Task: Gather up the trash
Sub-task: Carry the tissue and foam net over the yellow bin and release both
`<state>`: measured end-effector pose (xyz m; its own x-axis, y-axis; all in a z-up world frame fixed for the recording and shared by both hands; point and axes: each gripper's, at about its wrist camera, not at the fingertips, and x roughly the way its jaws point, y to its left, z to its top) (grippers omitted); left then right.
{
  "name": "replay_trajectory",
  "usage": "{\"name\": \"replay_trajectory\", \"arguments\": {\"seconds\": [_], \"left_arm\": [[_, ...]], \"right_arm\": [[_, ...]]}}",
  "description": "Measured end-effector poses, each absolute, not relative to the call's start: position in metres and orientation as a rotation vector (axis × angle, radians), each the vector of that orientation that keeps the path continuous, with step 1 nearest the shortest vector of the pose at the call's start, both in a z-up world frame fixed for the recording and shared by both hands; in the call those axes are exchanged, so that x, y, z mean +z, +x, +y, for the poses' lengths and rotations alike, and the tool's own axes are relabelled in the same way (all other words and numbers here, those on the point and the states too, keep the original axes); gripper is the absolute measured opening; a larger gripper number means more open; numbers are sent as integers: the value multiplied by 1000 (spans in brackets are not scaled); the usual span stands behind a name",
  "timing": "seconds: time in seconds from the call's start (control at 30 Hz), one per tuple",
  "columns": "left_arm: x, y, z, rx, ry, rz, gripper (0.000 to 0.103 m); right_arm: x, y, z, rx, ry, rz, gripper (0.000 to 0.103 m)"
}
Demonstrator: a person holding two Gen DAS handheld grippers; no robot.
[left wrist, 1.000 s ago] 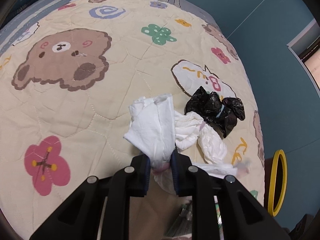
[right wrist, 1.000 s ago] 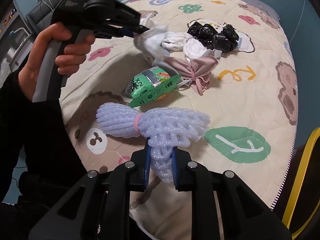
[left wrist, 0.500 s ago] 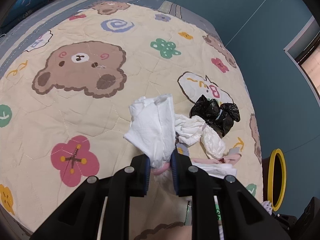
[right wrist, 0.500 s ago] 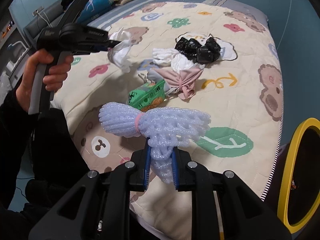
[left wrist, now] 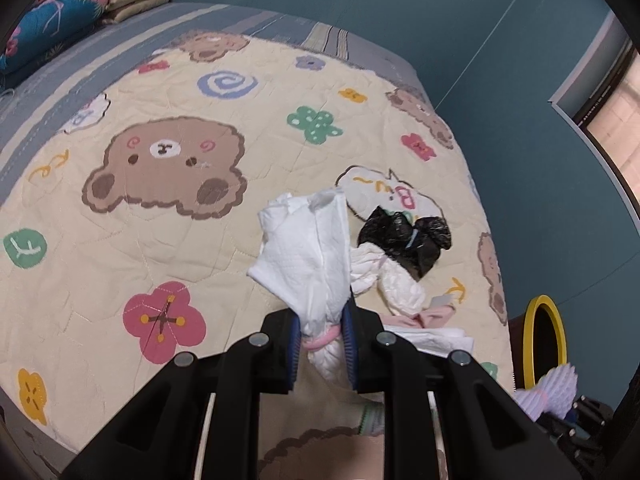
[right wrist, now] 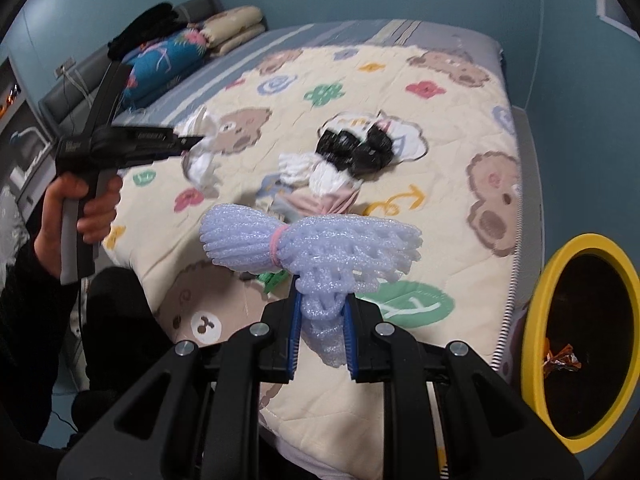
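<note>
Right wrist view: a lilac foam-net bundle tied with a pink band [right wrist: 308, 248] is clamped between the right gripper [right wrist: 320, 336] pads, held above the cartoon-bear quilt [right wrist: 452, 152], with the yellow-rimmed black bin [right wrist: 536, 312] at the near right. A crumpled white tissue wad [left wrist: 308, 260] is clamped in the left gripper [left wrist: 322, 340]. Carrying appears under way; next, each piece needs holding over the bin mouth before release, while black bags [right wrist: 356, 148] and other scraps are left on the quilt.

Both wrist views look down their fingers across the bedspread [left wrist: 168, 240] (shared), right one from farther back
</note>
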<state>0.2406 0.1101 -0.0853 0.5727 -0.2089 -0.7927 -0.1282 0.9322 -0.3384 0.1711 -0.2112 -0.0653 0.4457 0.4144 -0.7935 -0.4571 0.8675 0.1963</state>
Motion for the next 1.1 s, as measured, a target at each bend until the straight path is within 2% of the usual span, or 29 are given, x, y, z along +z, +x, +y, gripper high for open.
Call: {"name": "replay_trajectory", "arguments": {"seconds": [0.43, 1.1], "left_arm": [[-50, 230, 61, -125, -314, 953, 17], [-5, 238, -77, -355, -148, 930, 17]], "right_arm": [[-31, 175, -260, 440, 48, 890, 18], [7, 173, -376, 255, 204, 776, 18]]}}
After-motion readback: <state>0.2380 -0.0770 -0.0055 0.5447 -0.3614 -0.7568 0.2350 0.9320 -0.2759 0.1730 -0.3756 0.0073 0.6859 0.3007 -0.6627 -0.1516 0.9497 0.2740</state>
